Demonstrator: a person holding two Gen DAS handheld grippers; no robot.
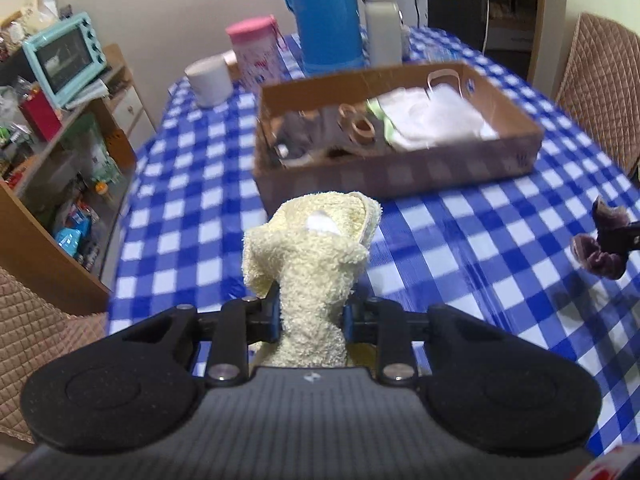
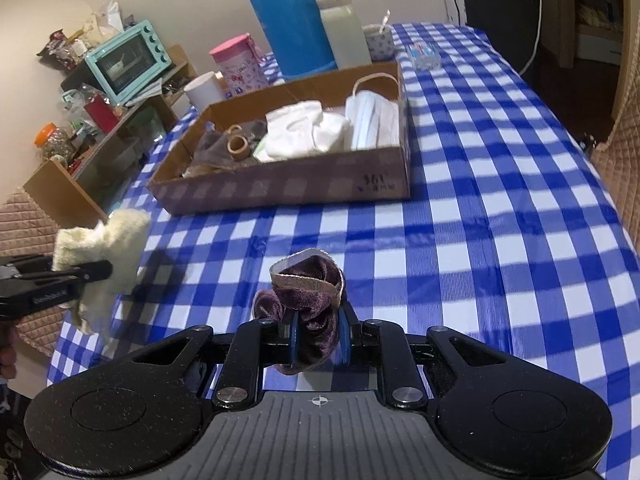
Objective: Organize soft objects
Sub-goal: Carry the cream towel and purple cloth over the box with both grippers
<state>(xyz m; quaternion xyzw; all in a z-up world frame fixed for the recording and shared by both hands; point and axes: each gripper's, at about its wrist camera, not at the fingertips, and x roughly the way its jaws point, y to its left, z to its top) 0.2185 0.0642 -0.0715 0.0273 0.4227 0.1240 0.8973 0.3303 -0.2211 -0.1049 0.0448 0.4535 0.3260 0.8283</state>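
Note:
My left gripper point(image 1: 310, 312) is shut on a cream terry towel point(image 1: 308, 256) and holds it above the checked table, in front of the cardboard box point(image 1: 400, 178). The towel also shows at the left of the right wrist view point(image 2: 100, 248). My right gripper point(image 2: 316, 334) is shut on a purple velvet scrunchie point(image 2: 308, 292), held above the table in front of the cardboard box point(image 2: 288, 190). The scrunchie also shows in the left wrist view point(image 1: 604, 240). The box holds white cloths point(image 2: 304, 130), face masks point(image 2: 372, 120), a dark cloth point(image 2: 218, 144) and tape rolls point(image 2: 240, 146).
Behind the box stand a blue thermos point(image 2: 288, 16), a white bottle point(image 2: 344, 28), a pink canister point(image 2: 238, 62) and a white cup point(image 2: 204, 88). A shelf with a teal oven point(image 2: 128, 60) is at the left. Padded chairs point(image 1: 600, 76) flank the blue checked table point(image 2: 480, 240).

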